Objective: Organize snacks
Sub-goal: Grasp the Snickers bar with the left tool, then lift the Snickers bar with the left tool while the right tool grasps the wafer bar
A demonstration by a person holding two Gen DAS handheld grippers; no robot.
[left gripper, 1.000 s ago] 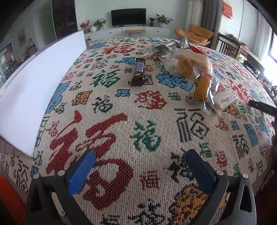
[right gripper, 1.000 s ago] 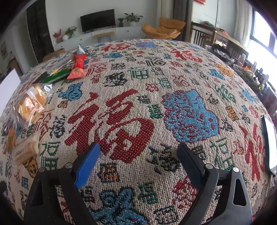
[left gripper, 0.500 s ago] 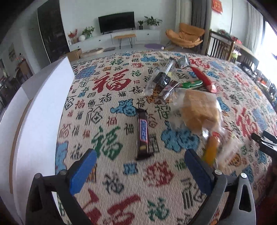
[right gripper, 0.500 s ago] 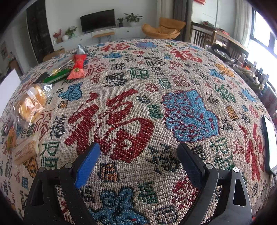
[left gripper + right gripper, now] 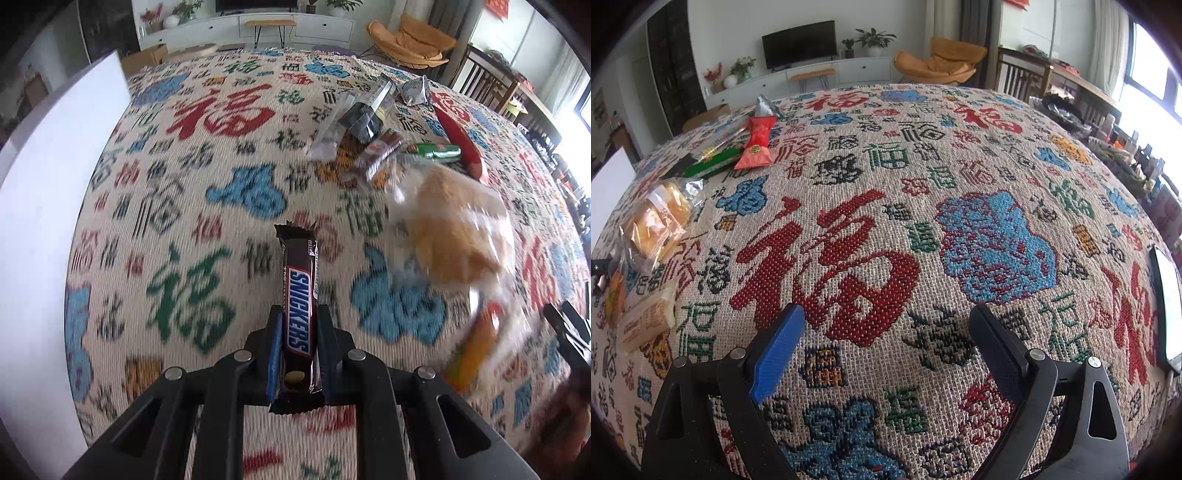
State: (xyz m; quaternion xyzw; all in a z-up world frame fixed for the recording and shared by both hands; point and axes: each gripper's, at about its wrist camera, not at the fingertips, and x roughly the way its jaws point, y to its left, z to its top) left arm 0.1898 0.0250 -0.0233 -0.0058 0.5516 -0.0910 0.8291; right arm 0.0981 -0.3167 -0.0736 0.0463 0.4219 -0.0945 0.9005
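So the Snickers bar [image 5: 298,306] sits right between the two fingers of the left gripper [image 5: 297,325], lengthwise along them. Its near end is tucked back between the pads and the crimped far end pokes out toward 12 o'clock past the fingertips. The jaws have just been closing and now they're pinched tight on the bar's long sides, one pad on each side, label facing up at the camera. The gripper points steeply down at the patterned tablecloth [image 5: 207,206], and I can't tell whether the bar's far end touches the cloth.

Going outward from the bar: at about 2 o'clock there's a clear bag of golden pastry [image 5: 454,229], pretty blurry. Further out toward 1 o'clock sits a little heap of wrappers, a dark one in clear plastic [image 5: 360,118], a green packet [image 5: 436,150] and a long red packet [image 5: 460,142]. Over at 9 o'clock a white board [image 5: 48,229] runs along the cloth's edge.

The right gripper [image 5: 886,339] hangs over a big red character on the cloth, angled down, fingers spread wide with nothing between them. From its view the snacks are off at 10 o'clock, and a pale wrapped block [image 5: 646,325] lies at 9 o'clock. Its black tip also peeks in at 4 o'clock of the left view.
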